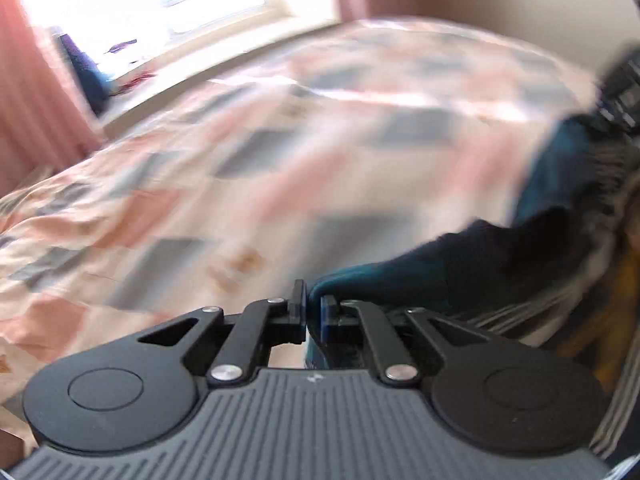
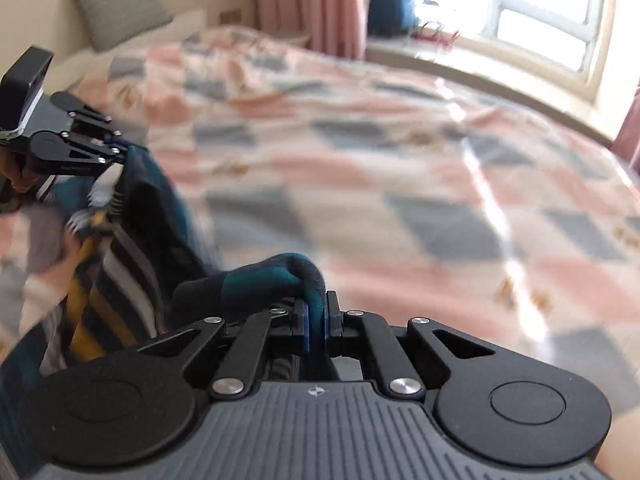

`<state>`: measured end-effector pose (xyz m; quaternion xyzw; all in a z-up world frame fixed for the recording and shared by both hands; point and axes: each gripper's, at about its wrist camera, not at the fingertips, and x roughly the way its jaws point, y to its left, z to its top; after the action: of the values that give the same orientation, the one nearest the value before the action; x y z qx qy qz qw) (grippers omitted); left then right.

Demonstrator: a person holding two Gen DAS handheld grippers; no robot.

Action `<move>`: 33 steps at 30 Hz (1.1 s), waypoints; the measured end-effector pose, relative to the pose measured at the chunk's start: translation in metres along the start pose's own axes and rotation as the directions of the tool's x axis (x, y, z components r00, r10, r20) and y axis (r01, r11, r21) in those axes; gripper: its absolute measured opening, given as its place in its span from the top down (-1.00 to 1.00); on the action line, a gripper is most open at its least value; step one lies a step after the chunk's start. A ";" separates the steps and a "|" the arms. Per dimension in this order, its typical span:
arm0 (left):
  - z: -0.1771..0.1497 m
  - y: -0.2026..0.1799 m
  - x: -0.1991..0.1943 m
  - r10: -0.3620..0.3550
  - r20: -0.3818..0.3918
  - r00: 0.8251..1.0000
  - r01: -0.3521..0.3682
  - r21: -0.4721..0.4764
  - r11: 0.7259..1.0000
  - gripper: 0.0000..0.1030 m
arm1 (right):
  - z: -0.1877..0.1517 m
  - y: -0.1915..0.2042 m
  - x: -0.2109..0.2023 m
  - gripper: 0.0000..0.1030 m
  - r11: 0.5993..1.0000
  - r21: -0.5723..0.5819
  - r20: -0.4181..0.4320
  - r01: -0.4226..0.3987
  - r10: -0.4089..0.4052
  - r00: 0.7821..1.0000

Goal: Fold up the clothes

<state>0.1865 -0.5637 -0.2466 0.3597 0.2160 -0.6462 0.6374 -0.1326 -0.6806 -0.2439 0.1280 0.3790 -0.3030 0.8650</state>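
Note:
A dark teal and navy garment (image 1: pixel 460 268) with yellow, grey and white stripes hangs stretched between both grippers above the bed. My left gripper (image 1: pixel 314 312) is shut on a teal edge of it at the bottom centre of the left wrist view. In the right wrist view my right gripper (image 2: pixel 316 320) is shut on another rolled teal edge of the garment (image 2: pixel 256 280). The left gripper (image 2: pixel 116 152) also shows at the far left of that view, clamped on the cloth, with a hand behind it. The right gripper's body (image 1: pixel 620 88) is a blur at the right edge.
A bedspread (image 1: pixel 248 168) checked in pink, grey and cream covers the bed (image 2: pixel 400 168) under the garment. A grey pillow (image 2: pixel 120 8) leans at the headboard. Pink curtains (image 2: pixel 312 4) flank a bright window (image 2: pixel 544 12), with dark clothing (image 2: pixel 390 0) on the sill.

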 end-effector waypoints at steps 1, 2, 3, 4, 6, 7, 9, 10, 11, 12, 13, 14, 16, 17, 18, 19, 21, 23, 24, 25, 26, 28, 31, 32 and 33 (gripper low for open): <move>0.008 0.015 0.019 0.020 -0.022 1.000 -0.021 -0.034 0.999 0.72 | 0.008 -0.017 0.023 0.80 0.998 0.046 -0.036 0.045 -0.044 0.998; 0.013 0.026 0.042 0.047 -0.064 0.997 -0.050 -0.057 0.997 0.53 | 0.012 -0.033 0.049 0.29 0.991 0.086 -0.101 0.099 -0.090 0.991; 0.013 0.032 0.069 0.084 -0.132 0.988 -0.093 -0.063 0.994 0.11 | 0.010 -0.047 0.073 -0.08 0.975 0.107 -0.177 0.196 -0.176 0.968; 0.009 0.035 0.094 0.113 -0.206 0.972 -0.128 -0.060 0.990 0.05 | 0.007 -0.060 0.092 -0.07 0.945 0.133 -0.248 0.297 -0.259 0.934; -0.001 0.032 0.124 0.149 -0.292 0.945 -0.172 -0.052 0.984 0.05 | -0.004 -0.086 0.095 0.07 0.900 0.285 -0.280 0.331 -0.252 0.926; -0.006 0.031 0.128 0.150 -0.297 0.943 -0.176 -0.061 0.983 0.05 | -0.016 -0.099 0.080 0.08 0.878 0.402 -0.225 0.259 -0.179 0.958; -0.016 0.033 0.122 0.122 -0.254 0.959 -0.153 -0.107 0.982 0.07 | -0.041 -0.109 0.056 -0.07 0.839 0.536 -0.116 0.097 -0.041 0.992; -0.021 0.038 0.117 0.100 -0.236 0.967 -0.137 -0.142 0.980 0.07 | -0.050 -0.109 0.049 -0.10 0.847 0.527 -0.109 0.063 -0.006 0.994; -0.027 0.047 0.111 0.069 -0.219 0.973 -0.113 -0.194 0.974 0.05 | -0.058 -0.109 0.042 -0.18 0.854 0.519 -0.103 0.029 0.029 0.994; -0.031 0.057 0.104 0.042 -0.201 0.979 -0.093 -0.252 0.963 0.01 | -0.066 -0.109 0.035 -0.29 0.862 0.506 -0.102 0.002 0.058 0.993; -0.036 0.069 0.095 0.021 -0.181 0.983 -0.078 -0.314 0.946 -0.09 | -0.073 -0.106 0.033 -0.35 0.883 0.470 -0.131 0.018 0.049 0.990; -0.043 0.081 0.087 0.005 -0.163 0.987 -0.067 -0.374 0.925 -0.11 | -0.080 -0.104 0.031 -0.44 0.901 0.431 -0.160 0.037 0.036 0.986; -0.054 0.101 0.067 -0.005 -0.150 0.989 -0.065 -0.456 0.888 -0.11 | -0.088 -0.102 0.038 -0.63 0.933 0.342 -0.218 0.110 -0.035 0.975; -0.063 0.109 0.059 0.003 -0.157 0.988 -0.078 -0.473 0.878 -0.11 | -0.094 -0.104 0.042 -0.73 0.940 0.312 -0.240 0.141 -0.066 0.968; -0.072 0.114 0.051 0.019 -0.167 0.986 -0.098 -0.478 0.873 -0.11 | -0.097 -0.104 0.043 -0.73 0.941 0.310 -0.236 0.137 -0.064 0.970; -0.081 0.117 0.042 0.026 -0.179 0.983 -0.110 -0.475 0.873 -0.12 | -0.100 -0.105 0.043 -0.74 0.942 0.308 -0.232 0.134 -0.062 0.971; -0.101 0.121 0.029 0.006 -0.217 0.976 -0.107 -0.461 0.881 -0.16 | -0.105 -0.107 0.043 -0.73 0.944 0.305 -0.223 0.126 -0.058 0.973; -0.117 0.117 0.024 -0.067 -0.252 0.965 -0.049 -0.429 0.902 -0.25 | -0.105 -0.104 0.043 -0.67 0.953 0.287 -0.232 0.101 -0.033 0.972; -0.123 0.111 0.024 -0.101 -0.273 0.957 -0.016 -0.395 0.918 -0.25 | -0.103 -0.101 0.042 -0.66 0.959 0.272 -0.244 0.086 -0.018 0.970; -0.127 0.104 0.024 -0.115 -0.291 0.950 0.008 -0.346 0.938 -0.25 | -0.102 -0.098 0.043 -0.66 0.964 0.250 -0.261 0.090 -0.022 0.965; -0.130 0.095 0.024 -0.103 -0.303 0.947 0.013 -0.284 0.959 -0.25 | -0.101 -0.095 0.043 -0.66 0.968 0.233 -0.276 0.094 -0.027 0.961; -0.133 0.079 0.024 -0.068 -0.316 0.946 0.016 -0.165 0.986 -0.29 | -0.099 -0.094 0.043 -0.66 0.969 0.225 -0.290 0.098 -0.030 0.956; -0.134 0.062 0.015 -0.043 -0.300 0.953 0.036 -0.029 0.999 -0.32 | -0.100 -0.096 0.043 -0.67 0.963 0.246 -0.292 0.109 -0.033 0.956; -0.134 0.061 0.011 -0.030 -0.296 0.955 0.032 0.002 0.999 -0.33 | -0.100 -0.096 0.043 -0.67 0.960 0.254 -0.291 0.114 -0.036 0.956; -0.134 0.062 0.005 -0.017 -0.293 0.956 0.022 0.015 1.000 -0.34 | -0.101 -0.095 0.043 -0.67 0.958 0.257 -0.291 0.124 -0.046 0.956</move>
<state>0.2729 -0.4741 -0.3259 0.4550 0.3057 -0.5941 0.5887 -0.2268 -0.7280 -0.3433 0.2709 0.4581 -0.3683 0.7623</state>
